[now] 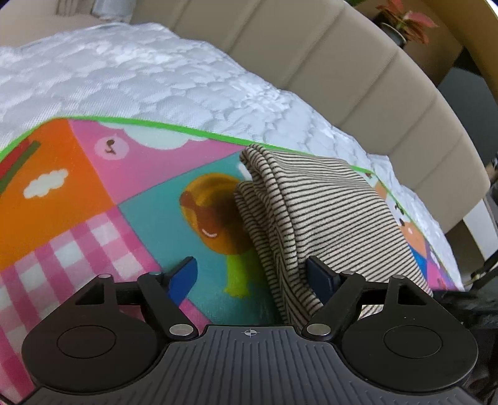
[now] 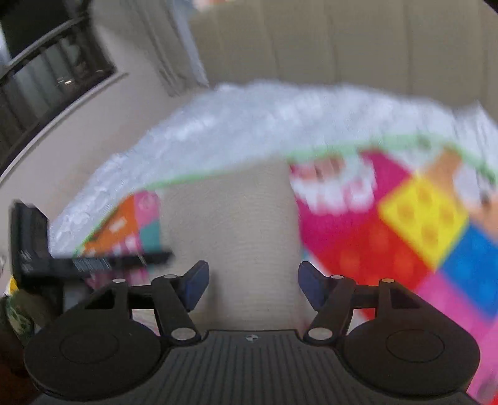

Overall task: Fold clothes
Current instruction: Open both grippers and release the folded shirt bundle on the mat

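The left gripper [image 1: 252, 274] stood wide open low over the play mat [image 1: 93, 199], its left blue pad [image 1: 183, 278] clear above the mat's teal square and its right blue pad [image 1: 320, 277] just at the near folded edge of the striped garment [image 1: 314, 212]; part of that edge lay between the fingers, but neither pad pressed on it. The garment, cream with thin dark stripes, lay folded in several layers on the colourful mat, its far corner reaching the mat's green border. Beyond the mat spread a white quilted bedcover [image 1: 140, 71], and behind that a beige padded headboard [image 1: 311, 46] with a red-leaved plant [image 1: 404, 21] past it. In the right wrist view, much blurred, the right gripper [image 2: 252, 285] was about half open, with the same garment [image 2: 227, 224], here a plain beige patch, lying below and between its blue pads [image 2: 194, 285]; whether they touched the cloth could not be told. The left gripper's dark body [image 2: 34, 243] showed at that view's left edge.
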`<state>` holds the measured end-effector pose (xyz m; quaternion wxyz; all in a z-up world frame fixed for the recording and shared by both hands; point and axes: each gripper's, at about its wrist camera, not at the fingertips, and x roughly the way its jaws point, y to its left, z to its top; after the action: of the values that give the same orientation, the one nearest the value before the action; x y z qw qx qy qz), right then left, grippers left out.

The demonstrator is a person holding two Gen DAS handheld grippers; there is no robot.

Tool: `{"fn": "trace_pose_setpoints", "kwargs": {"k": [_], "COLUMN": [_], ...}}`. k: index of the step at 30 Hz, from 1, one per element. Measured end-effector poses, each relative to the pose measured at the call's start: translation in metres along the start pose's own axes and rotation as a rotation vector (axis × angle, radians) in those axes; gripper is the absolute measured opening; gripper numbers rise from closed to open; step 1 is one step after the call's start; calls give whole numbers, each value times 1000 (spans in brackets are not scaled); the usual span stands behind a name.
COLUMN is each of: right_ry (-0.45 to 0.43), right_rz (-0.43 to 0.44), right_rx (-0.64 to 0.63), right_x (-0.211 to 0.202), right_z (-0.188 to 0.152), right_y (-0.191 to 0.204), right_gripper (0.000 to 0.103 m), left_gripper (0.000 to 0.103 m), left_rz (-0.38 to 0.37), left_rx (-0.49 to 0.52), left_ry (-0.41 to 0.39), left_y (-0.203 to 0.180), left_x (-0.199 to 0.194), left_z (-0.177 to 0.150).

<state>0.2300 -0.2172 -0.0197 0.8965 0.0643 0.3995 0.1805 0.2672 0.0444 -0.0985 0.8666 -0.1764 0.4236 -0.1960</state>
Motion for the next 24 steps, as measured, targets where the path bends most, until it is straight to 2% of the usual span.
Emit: {"fn": "trace_pose_setpoints", "kwargs": {"k": [1,3,5,8,12,14,15,16,18,20,22,24], "right_ry": [-5,5,68,154,147,97,60,24,-22,3,44,100], "right_rz": [1,12,24,-22,-13,-7,-25,-43,-74,-85,-57,29], "right_rx": [-27,-74,-99,-138,-140,-111,-94,-78,-27,71,177,317], "right_x": [5,23,53,99,97,81,74,66,57,62,75,89], "right_z": [11,29,37,38,45,48,49,49,49,45,34,18], "right_y": [7,22,37,46,45,33,25,17,-1,-23,-41,-54], "right_gripper": [42,30,30,30,30,39,63,82,84,84,90,94], "left_gripper": [82,82,82,82,79,80,81,81,81,82,83,83], "left_rz": [0,5,5,-1,-2,-9,-15,-17,-13,-15,-15,-14], "left_rx": [-5,3,6,7,6,0,0,2,8,2,-6,1], "left_ry": [2,2,2,3,3,3,3,3,2,4,5,2], "left_y": [0,-2,-2,0,2,4,4,4,2,3,3,2], "left_x": [0,1,1,1,1,1,1,1,1,2,2,1], "left_z": [0,0,1,0,0,1,1,0,0,1,1,1]}}
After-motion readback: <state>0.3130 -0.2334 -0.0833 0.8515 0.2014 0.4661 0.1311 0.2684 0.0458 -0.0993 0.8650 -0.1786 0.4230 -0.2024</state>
